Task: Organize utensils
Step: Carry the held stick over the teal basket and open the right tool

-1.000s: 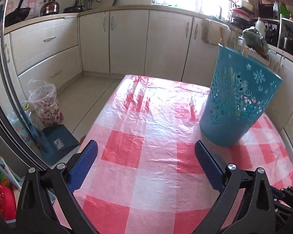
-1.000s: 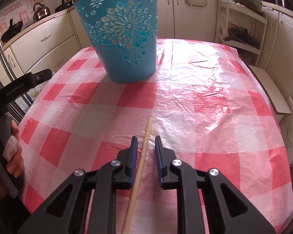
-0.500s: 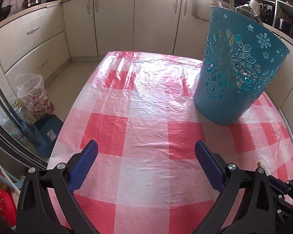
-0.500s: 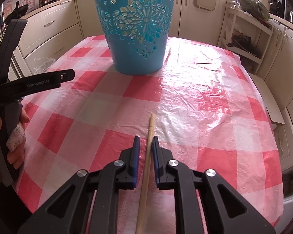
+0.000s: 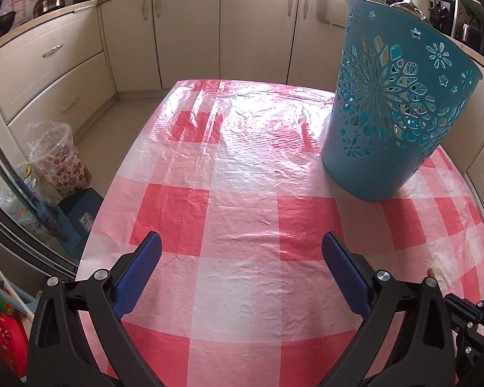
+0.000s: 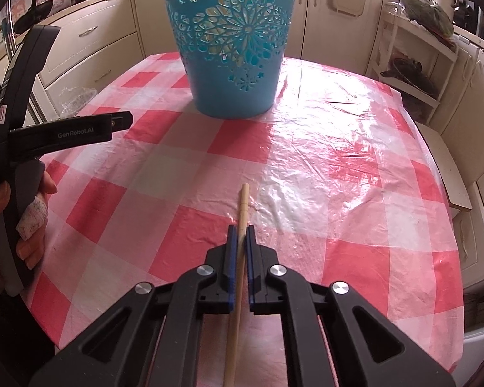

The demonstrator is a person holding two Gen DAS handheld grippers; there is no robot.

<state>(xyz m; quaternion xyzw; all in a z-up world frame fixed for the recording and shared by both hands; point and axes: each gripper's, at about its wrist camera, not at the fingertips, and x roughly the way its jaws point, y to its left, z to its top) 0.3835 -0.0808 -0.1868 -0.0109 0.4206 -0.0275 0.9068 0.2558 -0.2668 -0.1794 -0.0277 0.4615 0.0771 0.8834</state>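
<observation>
Chopstick, a pale wooden stick, lies lengthwise between the blue pads of the right hand-held gripper at the lower centre of the right wrist view, its tip poking out ahead over the red-and-white checked cloth of the worktop. Those jaws have just been closing and now pinch the stick from both sides. The risk from here looks plain: the grip is narrow and falls near one end of a long, smooth stick, so it could pivot or slide out on the way up, or its free end could catch the rim of the blue cut-out basket standing upright at the top centre, well apart from the stick. The thin plastic cover may also drag. In the left wrist view the left hand-held gripper hangs over bare cloth at the bottom of the frame, jaws wide apart and holding nothing.
</observation>
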